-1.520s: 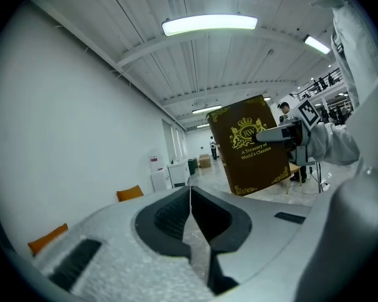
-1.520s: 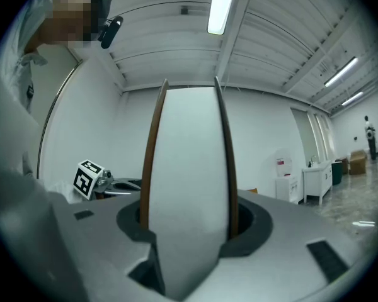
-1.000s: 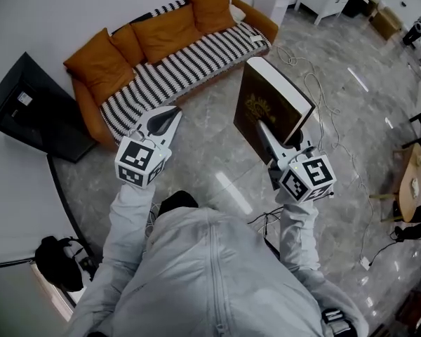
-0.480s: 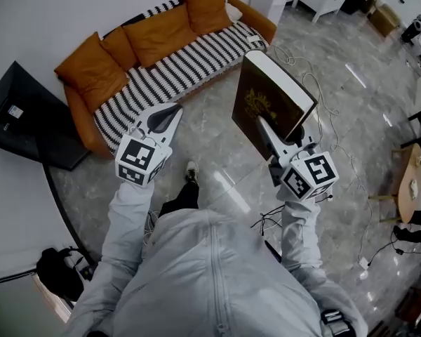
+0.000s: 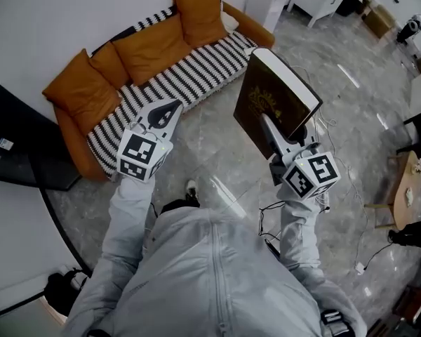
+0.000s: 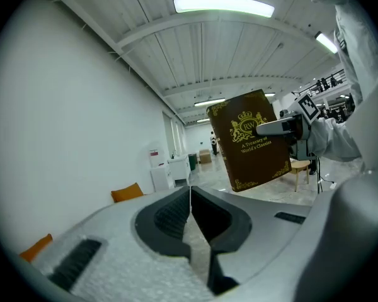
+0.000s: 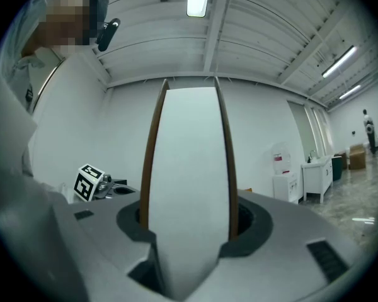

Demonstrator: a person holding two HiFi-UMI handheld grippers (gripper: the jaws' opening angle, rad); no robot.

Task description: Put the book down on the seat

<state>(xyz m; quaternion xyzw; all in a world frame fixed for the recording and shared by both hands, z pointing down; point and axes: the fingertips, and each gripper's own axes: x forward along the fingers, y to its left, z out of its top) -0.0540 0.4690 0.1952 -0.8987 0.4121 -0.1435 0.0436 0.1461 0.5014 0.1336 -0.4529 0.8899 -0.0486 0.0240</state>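
Right gripper [image 5: 266, 123] has the brown hardback book [image 5: 272, 93] pinched, one jaw flat on each cover. The white page edge shows between the jaws, facing back toward the hand. The book stands upright above that gripper, and its gilt-crested front cover faces across to the left gripper [image 5: 167, 111].

The left gripper carries nothing: its jaws are pressed together with the tips meeting. It is held beside the right one, level with it.

Ahead of both lies the orange sofa [image 5: 71, 146]. Its striped seat [image 5: 189, 65] is just beyond the left gripper's tips and off to the left of the book. Orange cushions [image 5: 151, 44] line the sofa's back. The book is in the air over the grey marble floor [image 5: 210, 146], well apart from the seat.
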